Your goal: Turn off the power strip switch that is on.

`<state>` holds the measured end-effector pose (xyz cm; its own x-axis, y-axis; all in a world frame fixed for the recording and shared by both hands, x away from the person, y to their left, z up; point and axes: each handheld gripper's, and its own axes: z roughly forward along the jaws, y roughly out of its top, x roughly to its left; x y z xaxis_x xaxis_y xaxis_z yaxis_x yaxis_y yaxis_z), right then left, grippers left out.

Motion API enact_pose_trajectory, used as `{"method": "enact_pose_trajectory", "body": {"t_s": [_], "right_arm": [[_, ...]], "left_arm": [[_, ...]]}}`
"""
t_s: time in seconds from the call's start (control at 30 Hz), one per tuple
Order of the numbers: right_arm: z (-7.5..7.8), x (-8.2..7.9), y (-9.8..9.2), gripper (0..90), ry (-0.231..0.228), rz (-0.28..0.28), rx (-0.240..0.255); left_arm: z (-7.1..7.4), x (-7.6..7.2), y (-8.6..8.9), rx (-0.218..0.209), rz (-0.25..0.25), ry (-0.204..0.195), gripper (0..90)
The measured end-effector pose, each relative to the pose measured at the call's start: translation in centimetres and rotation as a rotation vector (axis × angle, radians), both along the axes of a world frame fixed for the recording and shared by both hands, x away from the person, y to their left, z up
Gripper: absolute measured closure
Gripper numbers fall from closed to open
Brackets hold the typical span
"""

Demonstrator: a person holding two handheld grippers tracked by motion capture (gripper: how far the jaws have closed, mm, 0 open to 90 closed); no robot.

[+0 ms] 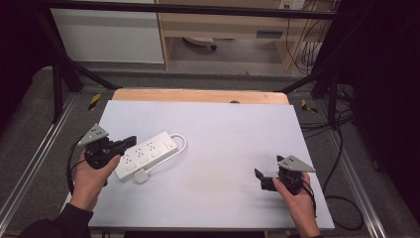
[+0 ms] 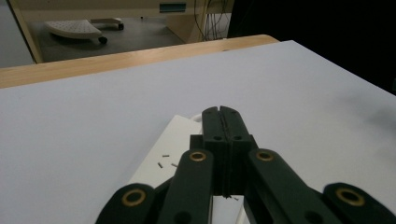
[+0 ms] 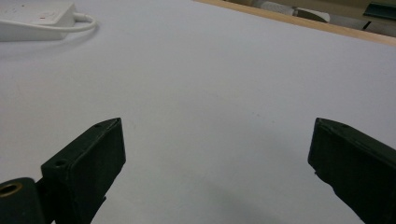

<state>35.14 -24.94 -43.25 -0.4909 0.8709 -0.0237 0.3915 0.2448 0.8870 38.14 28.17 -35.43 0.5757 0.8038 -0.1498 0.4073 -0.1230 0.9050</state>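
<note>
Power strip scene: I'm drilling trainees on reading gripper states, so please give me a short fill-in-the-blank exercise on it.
1. The left gripper has its jaws ____.
2. The right gripper has its jaws ____.
3. The white power strip lies beside the ____ gripper.
4. The table has a ____ cover.

Missing words: shut; open; left; white

Grey floor [image 1: 29, 148] — wooden cabinet [image 1: 223, 25] behind.

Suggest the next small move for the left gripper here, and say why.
Probably open the left gripper first. Its jaws are pressed together just above the white power strip, holding nothing, so it cannot grasp the strip as it stands. The right gripper is already open, over bare table.
</note>
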Motion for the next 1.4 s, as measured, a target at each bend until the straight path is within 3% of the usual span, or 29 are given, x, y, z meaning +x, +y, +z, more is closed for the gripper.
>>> {"method": "enact_pose_trajectory", "body": {"t_s": [1.4], "right_arm": [[0.0,0.0,-0.1,4.4,0.001,0.002,0.002]], "left_arm": [[-1.5,2.6,-0.7,0.037,-0.024,0.073,90.0]]}}
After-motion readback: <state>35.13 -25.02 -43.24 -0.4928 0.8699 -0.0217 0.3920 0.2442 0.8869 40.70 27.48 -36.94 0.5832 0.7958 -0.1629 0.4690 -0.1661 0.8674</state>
